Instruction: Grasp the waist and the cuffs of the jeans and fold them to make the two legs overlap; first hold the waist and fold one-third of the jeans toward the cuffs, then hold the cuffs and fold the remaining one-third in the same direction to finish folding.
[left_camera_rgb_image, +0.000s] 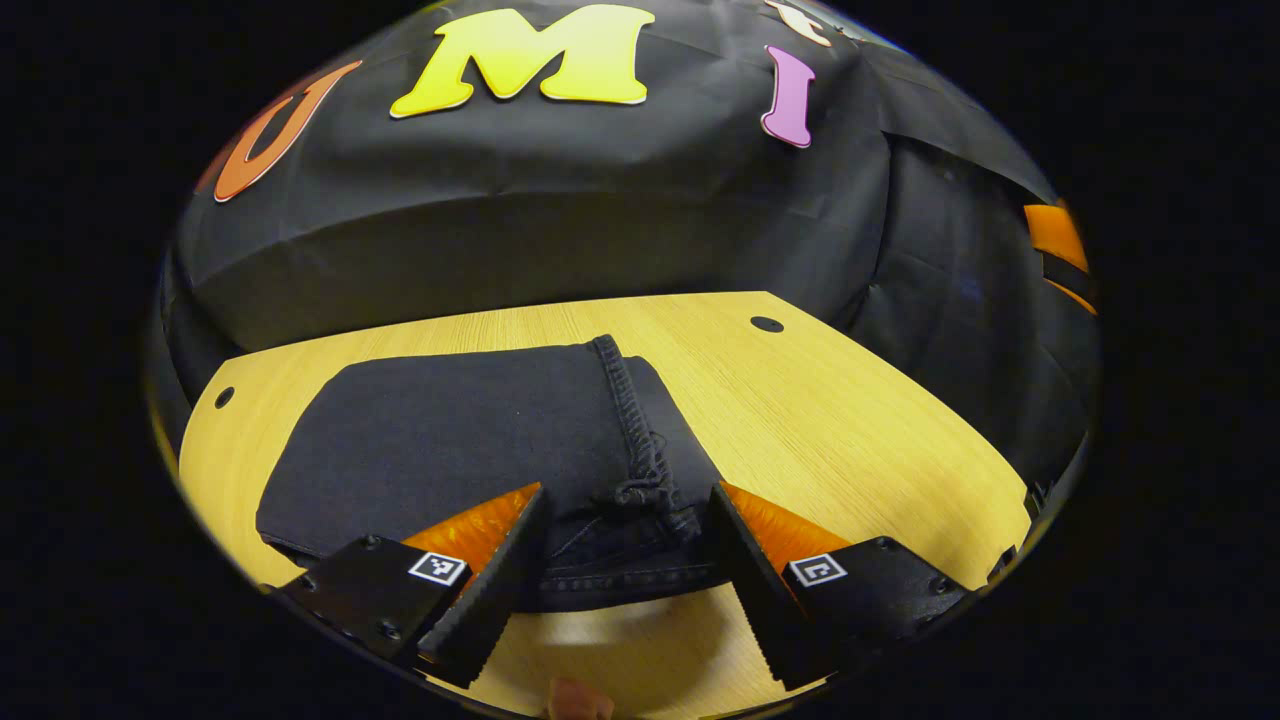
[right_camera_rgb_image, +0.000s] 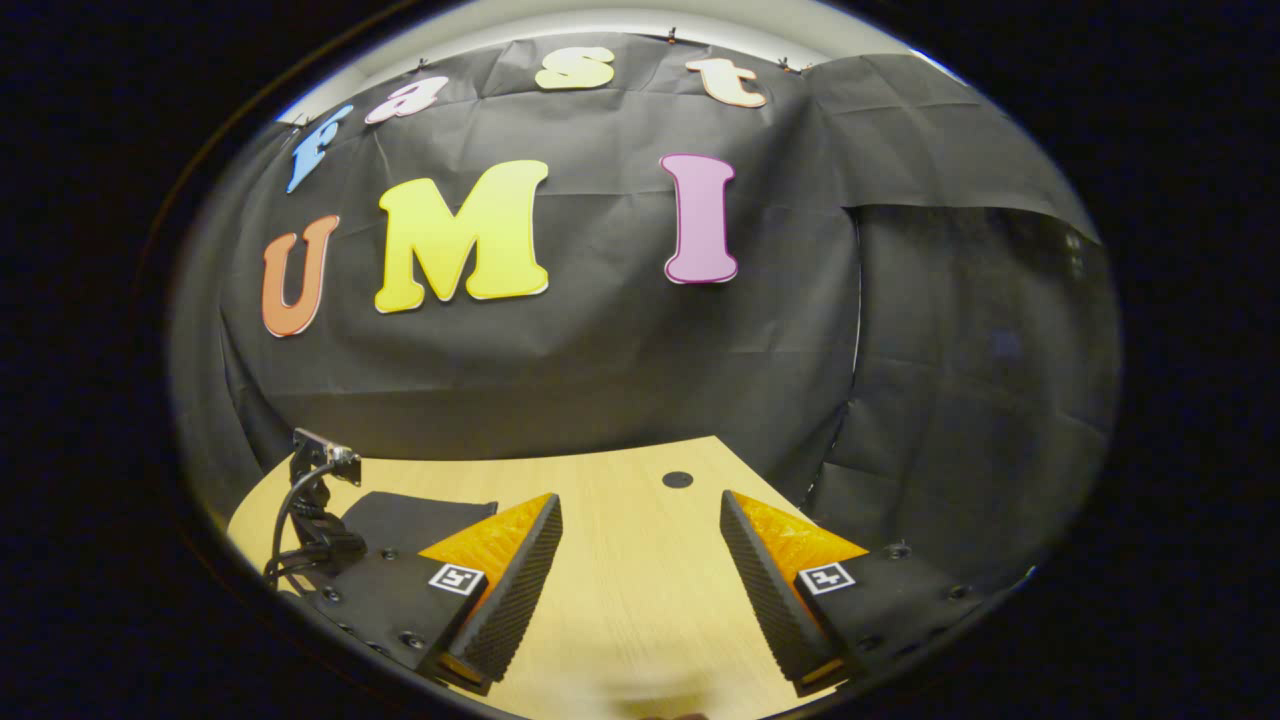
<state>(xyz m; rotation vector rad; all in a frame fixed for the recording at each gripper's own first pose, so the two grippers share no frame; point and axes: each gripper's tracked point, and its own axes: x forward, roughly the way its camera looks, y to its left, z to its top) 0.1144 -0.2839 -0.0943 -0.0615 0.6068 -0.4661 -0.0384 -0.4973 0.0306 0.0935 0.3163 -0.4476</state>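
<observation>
I see the jeans (left_camera_rgb_image: 470, 440) lying as a compact dark bundle on the wooden table (left_camera_rgb_image: 850, 420), a stitched hem seam running toward me, so the folding looks done or nearly so. My left gripper (left_camera_rgb_image: 625, 560) hangs just over the near edge with its fingers apart, straddling the seam without pinching it, placed to release or tidy, I judge. My right gripper (right_camera_rgb_image: 640, 580) is spread wide over bare table, the jeans off to its left.
</observation>
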